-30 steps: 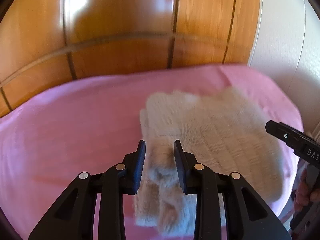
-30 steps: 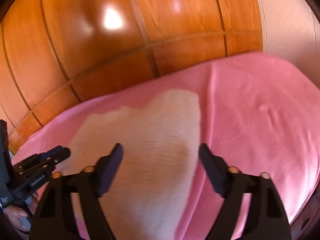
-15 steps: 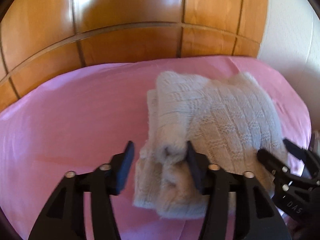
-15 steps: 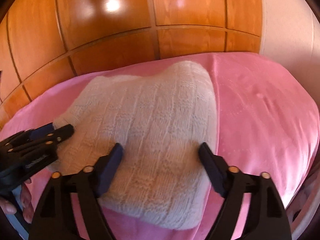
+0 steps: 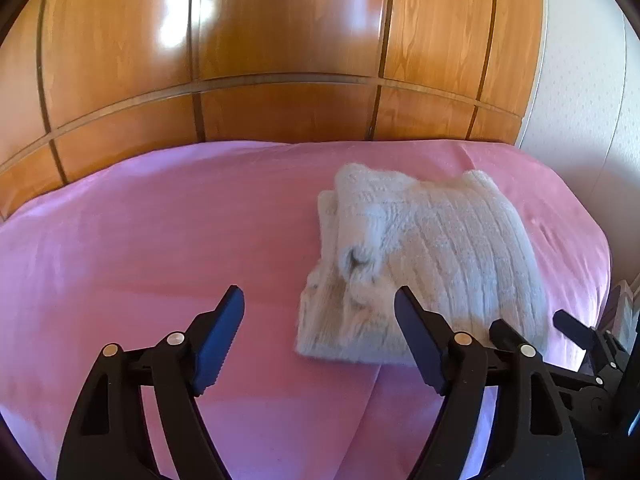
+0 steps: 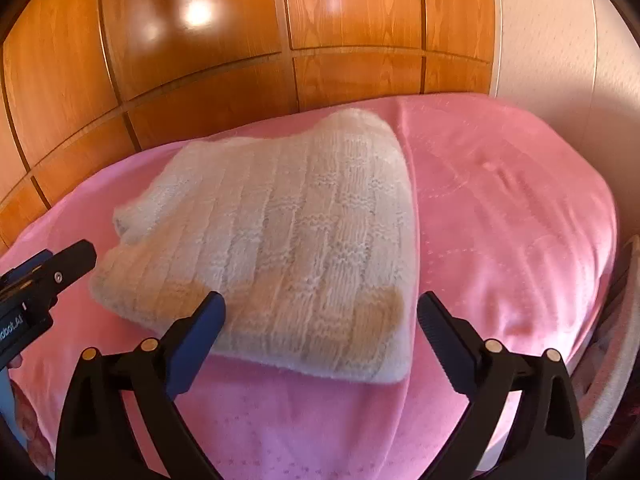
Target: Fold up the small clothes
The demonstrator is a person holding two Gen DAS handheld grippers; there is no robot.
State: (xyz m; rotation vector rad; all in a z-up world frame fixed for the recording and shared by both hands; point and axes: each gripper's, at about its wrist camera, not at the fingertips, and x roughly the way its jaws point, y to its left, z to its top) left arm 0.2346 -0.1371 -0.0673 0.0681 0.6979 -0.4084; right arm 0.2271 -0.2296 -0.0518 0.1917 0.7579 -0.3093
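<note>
The knitted cream sweater (image 6: 280, 236) lies folded into a compact block on the pink bedspread (image 5: 160, 240), near the wooden wardrobe (image 5: 280, 40) — I judge the fold is nearly finished, with one sleeve tucked on top. My left claw (image 5: 318, 340) is spread wide and empty, hanging low just beside the sweater's left edge. My right claw (image 6: 320, 328) is also wide apart — it hovers over the near edge, gripping nothing.
</note>
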